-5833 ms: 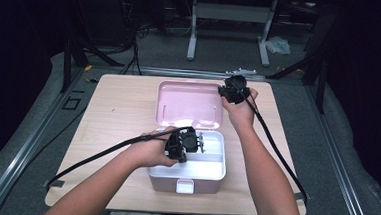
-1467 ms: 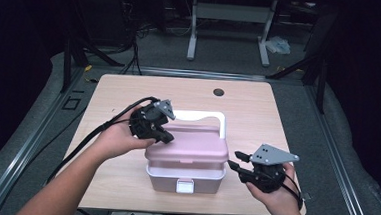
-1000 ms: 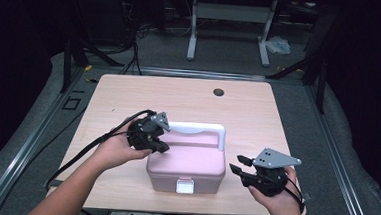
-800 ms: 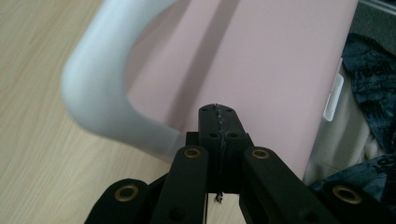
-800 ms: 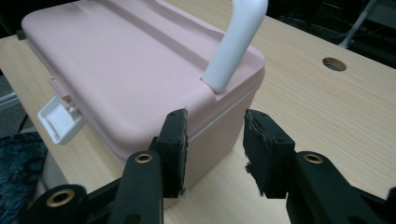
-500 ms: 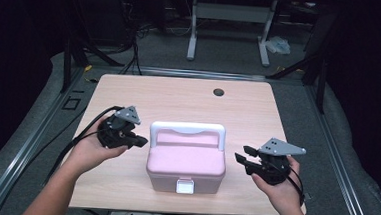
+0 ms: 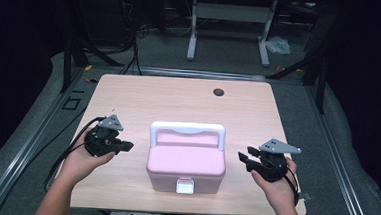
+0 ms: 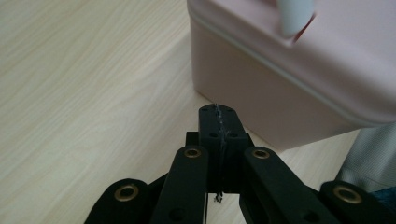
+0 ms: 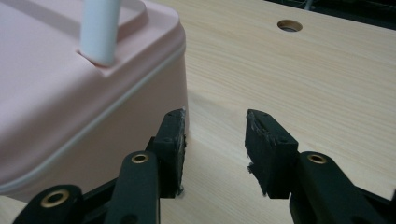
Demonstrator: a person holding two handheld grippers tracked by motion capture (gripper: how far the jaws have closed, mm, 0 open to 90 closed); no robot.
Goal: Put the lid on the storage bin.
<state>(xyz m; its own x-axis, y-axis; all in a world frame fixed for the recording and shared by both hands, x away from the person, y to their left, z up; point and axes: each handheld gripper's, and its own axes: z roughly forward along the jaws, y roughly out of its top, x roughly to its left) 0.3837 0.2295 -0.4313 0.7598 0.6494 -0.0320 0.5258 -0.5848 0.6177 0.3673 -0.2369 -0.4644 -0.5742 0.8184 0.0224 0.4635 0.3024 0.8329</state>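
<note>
The left tool (image 7: 124,146) has black, hinged jaws pressed together on nothing, hovering over the pale wood-grain surface (image 7: 144,97). Just to its right sits a smooth pink plastic box (image 7: 185,163), lid down, with rounded corners, a white arched handle (image 7: 187,130) and a white front latch (image 7: 184,187). Right of the box, the right tool (image 7: 243,158) points at its side, jaws spread and empty. A round hole (image 7: 218,92) lies beyond it.
</note>
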